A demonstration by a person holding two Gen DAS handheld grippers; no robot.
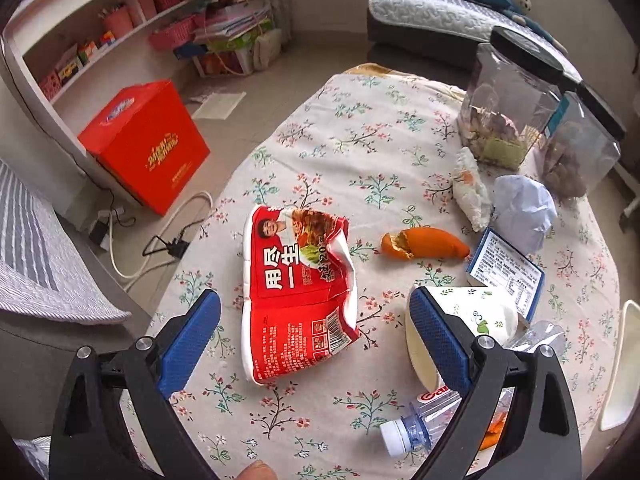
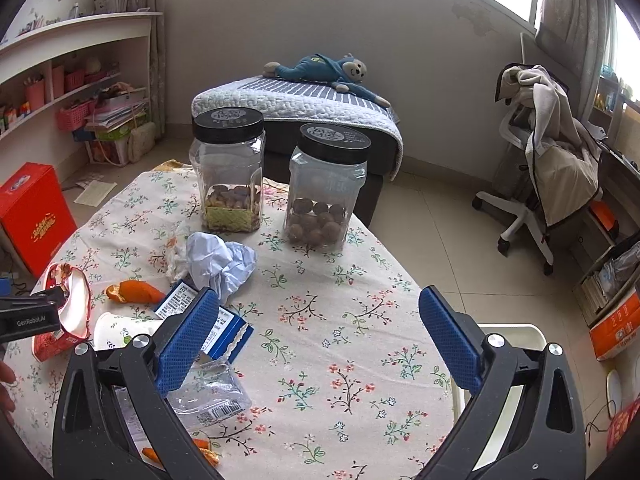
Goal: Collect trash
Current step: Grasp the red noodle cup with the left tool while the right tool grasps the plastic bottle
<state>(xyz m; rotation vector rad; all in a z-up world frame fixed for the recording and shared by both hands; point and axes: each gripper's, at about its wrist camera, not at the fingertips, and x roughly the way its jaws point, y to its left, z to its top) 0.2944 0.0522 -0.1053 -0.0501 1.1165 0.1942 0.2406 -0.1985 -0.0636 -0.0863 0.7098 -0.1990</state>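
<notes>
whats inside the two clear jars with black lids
The left jar holds mixed nuts or shells over a greenish layer at its base. The right jar holds round brown nuts at its bottom. Both are mostly empty above; lids shut.

Soft window daylight, sharp focus, strong fisheye bending, dark corners.

**Covered and Cut-Off Parts of the Scene**

The left gripper's (image 1: 314,344) right finger covers part of the paper cup (image 1: 472,320) and the plastic bottle's (image 1: 420,424) body. Beyond that finger, the white bin (image 1: 624,364) is cut by the frame's edge. The right gripper's (image 2: 320,344) left finger hides part of the blue-edged box (image 2: 224,332) and clear wrapper (image 2: 212,396). Label print is too small to read.
</notes>
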